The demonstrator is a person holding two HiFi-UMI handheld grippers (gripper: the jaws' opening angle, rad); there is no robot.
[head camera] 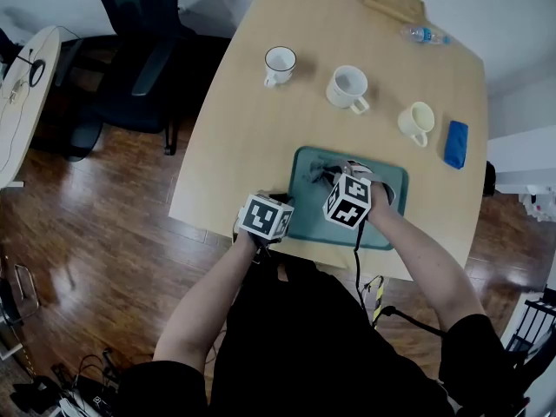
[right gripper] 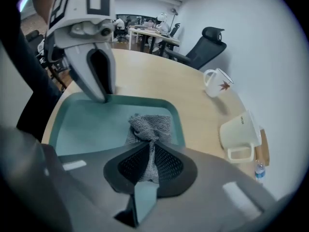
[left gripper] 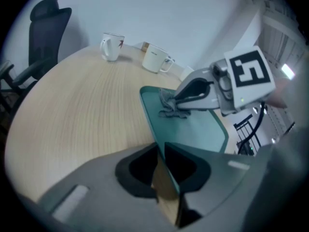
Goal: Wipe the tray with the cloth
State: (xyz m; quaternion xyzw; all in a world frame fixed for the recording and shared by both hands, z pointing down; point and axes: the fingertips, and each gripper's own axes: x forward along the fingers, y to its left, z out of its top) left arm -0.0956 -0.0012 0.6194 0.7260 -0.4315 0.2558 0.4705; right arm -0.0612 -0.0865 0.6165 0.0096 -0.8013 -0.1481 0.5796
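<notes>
Showing a teal tray [head camera: 306, 200] that lies near the near edge of a pale wood table [head camera: 252, 146], with the person's body just behind that edge. The left gripper [left gripper: 160, 153] has its jaws closed together on the tray's left rim, close to its near corner. The right gripper [right gripper: 147, 151] pinches a bunched grey knit cloth [right gripper: 149, 127] between nearly closed jaws and presses it onto the tray's floor, towards the far left part. Each gripper's cube bears black-and-white square markers with no readable words. Beyond the tray's far rim stand three mugs in a row. Far left is a white mug with a dark rim [head camera: 280, 65] that carries a red mark on its side, seen in both gripper views. Next comes a plain white mug [head camera: 349, 87] with small dark print near its lip, too small to read. The third is a cream mug [head camera: 417, 122]. A blue folded pad [head camera: 455, 143] lies to the tray's far right, beside the cream mug. A clear bottle [head camera: 424, 35] with a blue label and a wooden block [head camera: 394, 0] sit well beyond the tray, at the table's far edge. Bare wood runs between the tray's far rim and the mugs, and from the tray's left rim to the table's left edge. A black office chair [head camera: 143, 50] stands past that edge.
</notes>
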